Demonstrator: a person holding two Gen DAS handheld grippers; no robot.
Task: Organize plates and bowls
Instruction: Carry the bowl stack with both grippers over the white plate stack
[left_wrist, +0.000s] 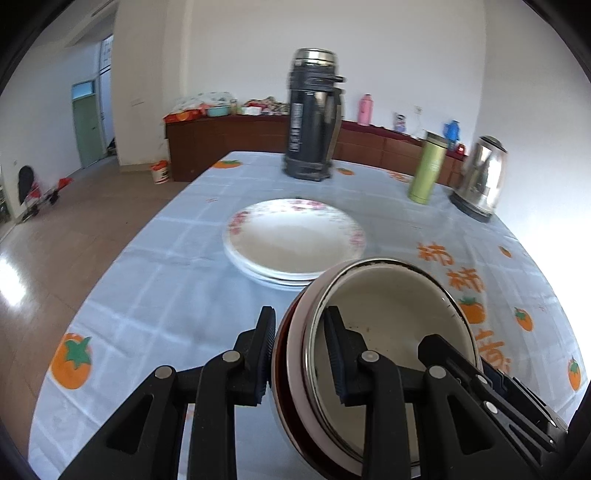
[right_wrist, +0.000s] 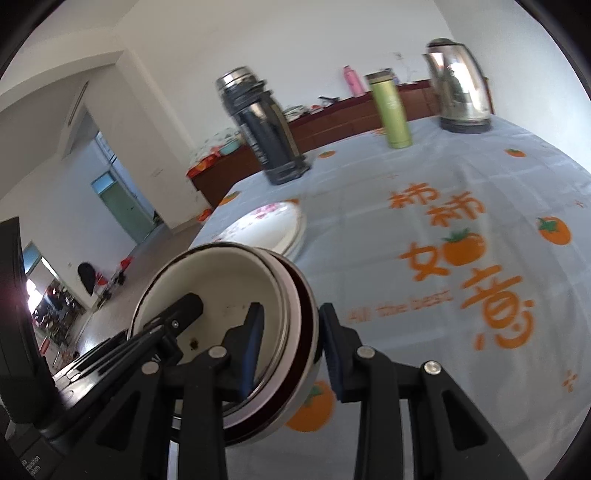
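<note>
Two nested bowls, a white enamel bowl (left_wrist: 391, 317) with a dark rim sitting inside a steel-and-maroon outer bowl (left_wrist: 291, 369), are held tilted above the tabletop (left_wrist: 155, 280), which is covered by a pale blue checked cloth printed with orange persimmons and orange characters. The left claw (left_wrist: 301, 354) is closed to a narrow gap on one side of the stacked rims, one black pad against the outer wall and the other inside the white bowl. The right claw (right_wrist: 290, 354) is likewise nearly closed on the opposite side of the same rims, one pad inside and one outside; in the left wrist view its black fingers reach into the bowl from the lower right.

Beyond the bowls, toward the middle of the tabletop, rests a stack of white round plates with pink floral borders (left_wrist: 295, 240); the bowls overlap its near edge in the left wrist view, but I cannot tell whether they touch. Along the far edge stand a tall dark insulated flask with a steel cap (left_wrist: 314, 114), a slim green tumbler (left_wrist: 426, 166) and, near the far right corner, a shiny steel electric kettle (left_wrist: 480, 177). The tumbler and kettle are close together; the flask is apart from them.
</note>
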